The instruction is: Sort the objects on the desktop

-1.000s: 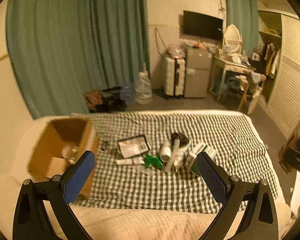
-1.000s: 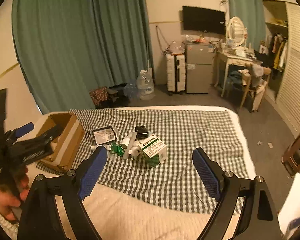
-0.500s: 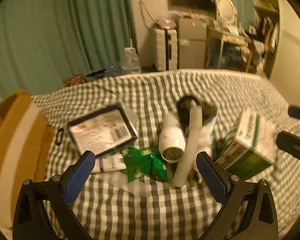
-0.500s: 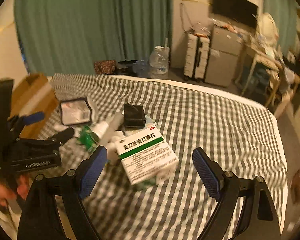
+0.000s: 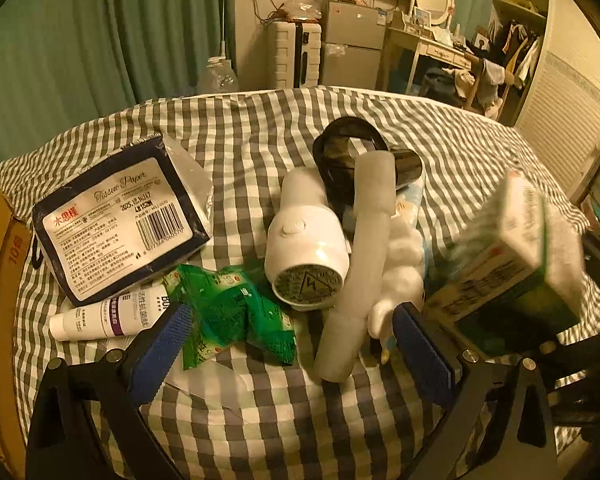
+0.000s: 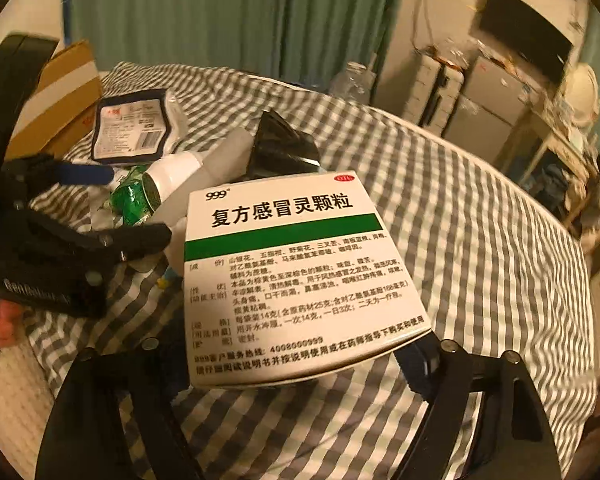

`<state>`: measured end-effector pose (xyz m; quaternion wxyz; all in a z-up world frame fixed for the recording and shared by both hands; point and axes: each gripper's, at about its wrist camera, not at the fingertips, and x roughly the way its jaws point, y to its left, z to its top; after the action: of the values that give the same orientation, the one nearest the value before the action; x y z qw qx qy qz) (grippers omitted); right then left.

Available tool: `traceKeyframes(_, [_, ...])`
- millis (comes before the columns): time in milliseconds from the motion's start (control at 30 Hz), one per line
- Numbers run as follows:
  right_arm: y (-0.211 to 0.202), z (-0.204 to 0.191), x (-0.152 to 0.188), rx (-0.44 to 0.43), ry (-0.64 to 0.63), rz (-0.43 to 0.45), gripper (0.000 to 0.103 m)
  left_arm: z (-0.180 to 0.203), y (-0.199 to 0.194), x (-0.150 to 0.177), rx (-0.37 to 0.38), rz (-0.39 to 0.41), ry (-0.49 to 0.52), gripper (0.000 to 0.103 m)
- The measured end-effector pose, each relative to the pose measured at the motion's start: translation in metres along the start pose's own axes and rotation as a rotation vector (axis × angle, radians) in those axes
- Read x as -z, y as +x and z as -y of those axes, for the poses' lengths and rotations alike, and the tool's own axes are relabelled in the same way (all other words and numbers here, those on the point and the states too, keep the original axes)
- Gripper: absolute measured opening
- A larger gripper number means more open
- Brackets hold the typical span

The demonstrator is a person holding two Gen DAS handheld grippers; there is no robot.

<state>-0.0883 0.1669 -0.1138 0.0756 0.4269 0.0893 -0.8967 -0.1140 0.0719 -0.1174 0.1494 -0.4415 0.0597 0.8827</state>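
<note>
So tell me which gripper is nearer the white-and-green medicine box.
Right. The right gripper straddles the medicine box, its jaws closing with the box between them. The left gripper sits beside the box, over the green packets, with the box off its right finger.

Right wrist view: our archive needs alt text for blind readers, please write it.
A white and green medicine box fills the view between the closing fingers of the right gripper. It lies on a checked cloth; the left gripper reaches over clutter behind.

The medicine box [image 6: 300,272] hides the right tool's [image 6: 300,364] pads, perhaps touching.
</note>
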Motion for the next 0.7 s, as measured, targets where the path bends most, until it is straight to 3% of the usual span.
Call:
traceKeyframes(100, [-0.017,0.012,0.016,0.002,0.079,-0.033,0.081,0.006,0.000,0.002,-0.015,-0.009,0.020,0.103])
traceKeyframes(167, [-0.027,0.022,0.027,0.014,0.126,-0.050,0.081,0.019,0.002,0.000,-0.027,-0.028,0.062,0.095])
traceKeyframes(200, [-0.035,0.030,0.034,0.008,0.166,-0.053,0.082,0.026,0.002,-0.001,-0.029,-0.034,0.086,0.087])
traceKeyframes(267, [-0.048,0.043,0.040,-0.007,0.225,-0.065,0.082,0.046,0.007,-0.005,-0.049,-0.085,0.187,0.083])
traceKeyframes(333, [-0.064,0.054,0.045,-0.006,0.290,-0.044,0.082,0.066,0.025,-0.002,-0.084,-0.183,0.310,0.087])
traceKeyframes(367, [-0.073,0.059,0.047,-0.012,0.325,-0.026,0.082,0.078,0.033,0.002,-0.148,-0.180,0.395,0.088])
traceKeyframes(433, [-0.089,0.066,0.050,-0.023,0.373,0.000,0.082,0.085,0.032,0.001,-0.152,-0.160,0.423,0.085])
traceKeyframes(467, [-0.096,0.068,0.051,-0.030,0.393,0.013,0.082,0.087,0.030,-0.002,-0.149,-0.163,0.423,0.081])
traceKeyframes(500, [-0.100,0.070,0.052,-0.032,0.399,0.024,0.082,0.089,0.027,-0.005,-0.167,-0.156,0.427,0.065])
traceKeyframes(533, [-0.106,0.072,0.053,-0.039,0.407,0.041,0.082,0.091,0.024,-0.006,-0.191,-0.140,0.437,0.039])
traceKeyframes(600, [-0.110,0.076,0.055,-0.055,0.418,0.048,0.082,0.099,0.017,-0.009,-0.228,-0.122,0.456,0.017])
traceKeyframes(700, [-0.112,0.085,0.056,-0.092,0.469,0.073,0.082,0.101,0.004,-0.014,-0.212,-0.107,0.414,0.016])
